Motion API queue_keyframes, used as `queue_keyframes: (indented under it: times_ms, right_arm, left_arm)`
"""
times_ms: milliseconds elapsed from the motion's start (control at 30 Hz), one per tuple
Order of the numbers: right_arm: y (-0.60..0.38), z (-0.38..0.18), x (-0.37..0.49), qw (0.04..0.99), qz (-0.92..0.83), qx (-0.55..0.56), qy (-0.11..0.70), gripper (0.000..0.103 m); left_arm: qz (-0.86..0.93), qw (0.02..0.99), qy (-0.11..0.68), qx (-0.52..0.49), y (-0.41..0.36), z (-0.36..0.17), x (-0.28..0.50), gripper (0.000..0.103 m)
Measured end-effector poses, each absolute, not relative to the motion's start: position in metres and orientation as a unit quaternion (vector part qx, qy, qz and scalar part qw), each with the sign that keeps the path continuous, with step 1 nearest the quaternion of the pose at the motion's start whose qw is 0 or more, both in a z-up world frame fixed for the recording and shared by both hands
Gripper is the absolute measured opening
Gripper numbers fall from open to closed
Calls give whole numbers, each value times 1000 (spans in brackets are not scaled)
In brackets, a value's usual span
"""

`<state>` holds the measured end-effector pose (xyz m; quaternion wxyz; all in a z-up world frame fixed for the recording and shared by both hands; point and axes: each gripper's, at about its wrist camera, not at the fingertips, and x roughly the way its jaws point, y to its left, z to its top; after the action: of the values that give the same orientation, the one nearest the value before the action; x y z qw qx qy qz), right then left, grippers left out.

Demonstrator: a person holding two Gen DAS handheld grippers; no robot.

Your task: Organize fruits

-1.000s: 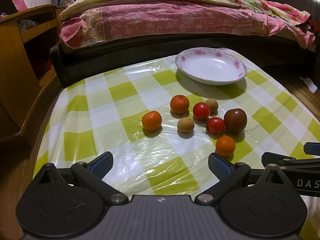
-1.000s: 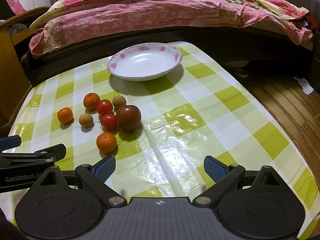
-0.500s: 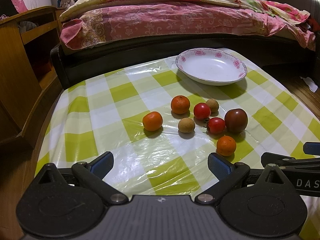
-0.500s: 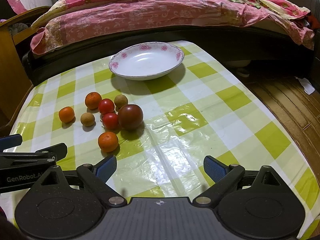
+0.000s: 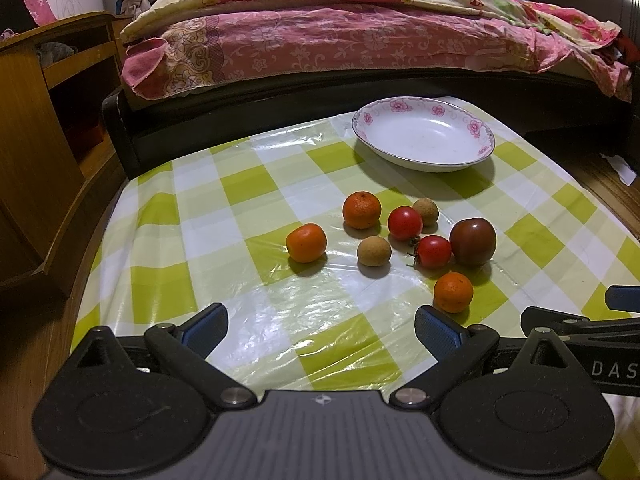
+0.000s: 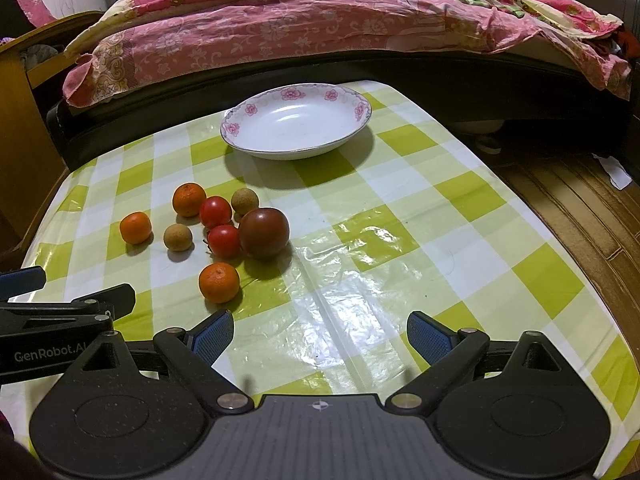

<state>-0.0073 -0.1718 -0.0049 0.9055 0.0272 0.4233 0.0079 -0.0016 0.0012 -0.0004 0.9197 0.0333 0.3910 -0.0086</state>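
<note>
Several small fruits lie loose on the checked tablecloth [image 5: 240, 184]: three tangerines, the nearest one [image 5: 453, 292] [image 6: 219, 282], two red tomatoes [image 5: 405, 222] [image 6: 215, 211], two brown longans [image 5: 373, 251] [image 6: 177, 237] and a dark plum-coloured tomato [image 5: 472, 241] [image 6: 264, 233]. A white bowl with pink flowers [image 5: 423, 133] [image 6: 295, 120] stands behind them with nothing in it. My left gripper [image 5: 320, 326] is open near the front edge, short of the fruits. My right gripper [image 6: 320, 334] is open too, right of the nearest tangerine. Each gripper shows at the other view's edge.
A bed with a pink quilt [image 5: 360, 28] runs along the far side of the table. A wooden shelf unit [image 5: 48, 92] stands at the left. Wooden floor [image 6: 580, 208] lies off the table's right edge.
Both views have shifted only slightly; the fruits and the bowl stay where they were, and both grippers stay open.
</note>
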Motion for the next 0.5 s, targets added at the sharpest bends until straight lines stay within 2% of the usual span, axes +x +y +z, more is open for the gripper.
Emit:
queue_keyframes:
  times_ms: [500]
  right_arm:
    - [-169,-1,-8,907,13,28,420,91]
  left_arm:
    - [-3,922,387,35,0,4,-5,103]
